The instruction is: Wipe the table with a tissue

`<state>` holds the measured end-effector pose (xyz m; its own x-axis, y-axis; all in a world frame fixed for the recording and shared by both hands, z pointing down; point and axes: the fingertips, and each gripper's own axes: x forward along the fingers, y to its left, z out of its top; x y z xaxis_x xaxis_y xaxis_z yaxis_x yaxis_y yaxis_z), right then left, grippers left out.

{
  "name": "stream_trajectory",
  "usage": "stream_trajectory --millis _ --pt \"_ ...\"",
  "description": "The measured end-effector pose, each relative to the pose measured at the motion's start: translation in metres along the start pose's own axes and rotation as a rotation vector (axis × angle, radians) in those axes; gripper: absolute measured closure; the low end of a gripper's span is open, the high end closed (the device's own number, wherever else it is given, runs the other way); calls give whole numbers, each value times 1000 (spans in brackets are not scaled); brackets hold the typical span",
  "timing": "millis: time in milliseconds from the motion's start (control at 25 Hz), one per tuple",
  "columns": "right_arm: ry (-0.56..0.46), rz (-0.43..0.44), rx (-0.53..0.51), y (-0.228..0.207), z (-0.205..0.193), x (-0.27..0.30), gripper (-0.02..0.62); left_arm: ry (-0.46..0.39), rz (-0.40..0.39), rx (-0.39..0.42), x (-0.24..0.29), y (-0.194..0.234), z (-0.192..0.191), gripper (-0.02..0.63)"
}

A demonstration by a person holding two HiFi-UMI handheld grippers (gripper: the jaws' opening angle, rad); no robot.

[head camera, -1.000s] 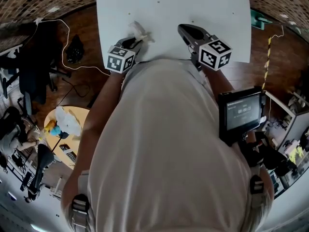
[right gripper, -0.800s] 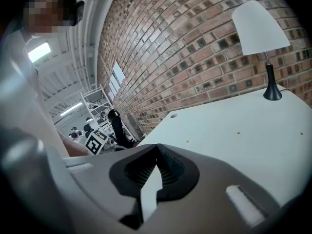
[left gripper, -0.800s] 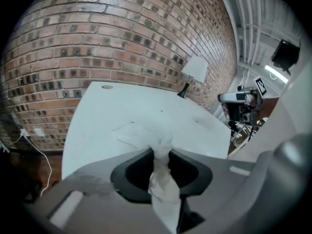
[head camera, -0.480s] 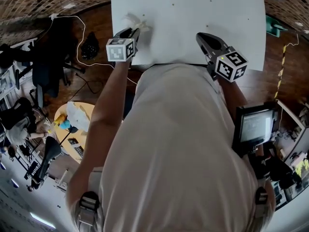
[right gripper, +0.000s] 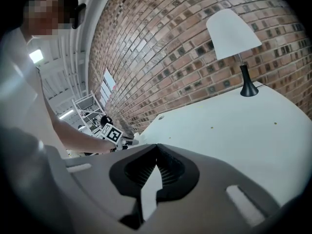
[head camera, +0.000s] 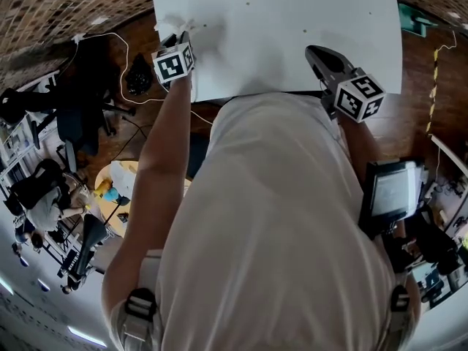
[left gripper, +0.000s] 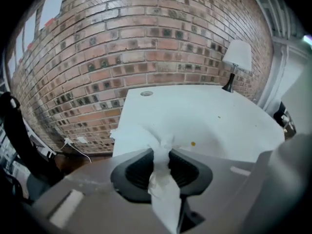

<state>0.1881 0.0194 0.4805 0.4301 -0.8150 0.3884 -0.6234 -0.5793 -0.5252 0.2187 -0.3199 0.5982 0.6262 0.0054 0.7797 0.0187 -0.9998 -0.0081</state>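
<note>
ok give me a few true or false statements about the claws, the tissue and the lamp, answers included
1. The left claw is clamped on a tissue. True.
2. The right claw holds a tissue too. False: its jaws are together with nothing between them.
3. A lamp stands on the table. True.
4. In the head view the tissue lies at the table's right edge. False: it is near the left edge, by the far corner.
</note>
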Motion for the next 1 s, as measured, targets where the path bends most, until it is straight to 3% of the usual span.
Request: stream_trajectory --millis 160,400,1000 --pt "-6 -13 13 -9 2 -6 588 30 25 104 8 -9 -4 512" --pt "-4 -19 22 -14 2 -6 589 31 -26 199 18 -30 -1 514" --pt "4 -33 19 -10 0 -2 588 -13 -157 305 29 -93 2 537"
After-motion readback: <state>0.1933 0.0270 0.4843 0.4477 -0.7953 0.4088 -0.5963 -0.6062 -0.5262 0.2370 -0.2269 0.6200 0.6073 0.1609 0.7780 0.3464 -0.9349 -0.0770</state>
